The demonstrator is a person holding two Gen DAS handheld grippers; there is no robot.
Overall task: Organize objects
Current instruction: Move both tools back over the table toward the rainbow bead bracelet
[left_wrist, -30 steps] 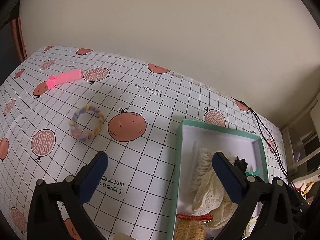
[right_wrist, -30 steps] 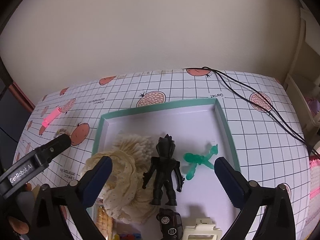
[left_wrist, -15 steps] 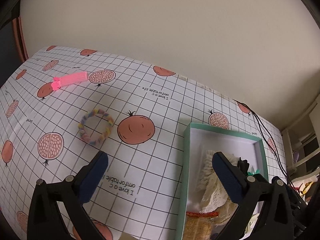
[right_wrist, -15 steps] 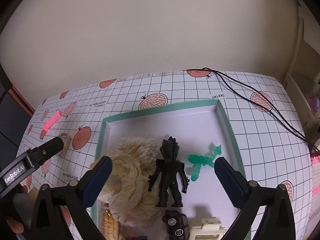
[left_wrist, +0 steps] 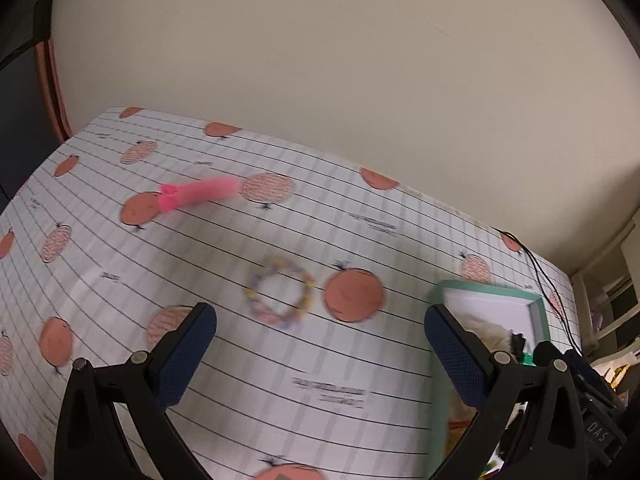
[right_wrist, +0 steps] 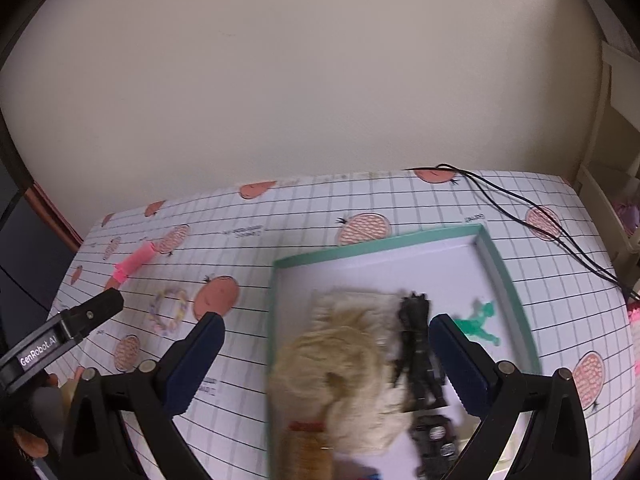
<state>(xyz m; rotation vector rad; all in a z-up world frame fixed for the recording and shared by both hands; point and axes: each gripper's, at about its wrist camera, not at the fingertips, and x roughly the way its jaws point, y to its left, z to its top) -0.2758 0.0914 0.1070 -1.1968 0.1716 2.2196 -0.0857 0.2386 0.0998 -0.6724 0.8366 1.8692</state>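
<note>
Taking the green-rimmed box (right_wrist: 505,276) as the landmark and reading from the left: farthest out on the worktop (left_wrist: 224,368) lies a pink stick-like thing (left_wrist: 198,195), well apart from the box and toward the wall. Nearer the box, with a printed orange fruit between them, lies the pastel beaded ring (left_wrist: 281,295), flat on the cloth. The left tongs (left_wrist: 320,354) stand wide apart with nothing between them, pointed at the ring, which sits ahead of the gap and a little toward the left pad.

The step in hand looks like collecting the ring for the box. To do it well, I would centre the gap on one side of the band rather than the whole hoop, come down until the pads meet the cloth, and close on the beads only, so the cloth is not pinched.

Inside the box are a cream frilly cloth (right_wrist: 352,364), a dark figure (right_wrist: 416,344) and a green figure (right_wrist: 478,322). The right tongs (right_wrist: 326,362) hang over them, also wide apart and empty. The view is blurred, so fine detail is uncertain.
</note>
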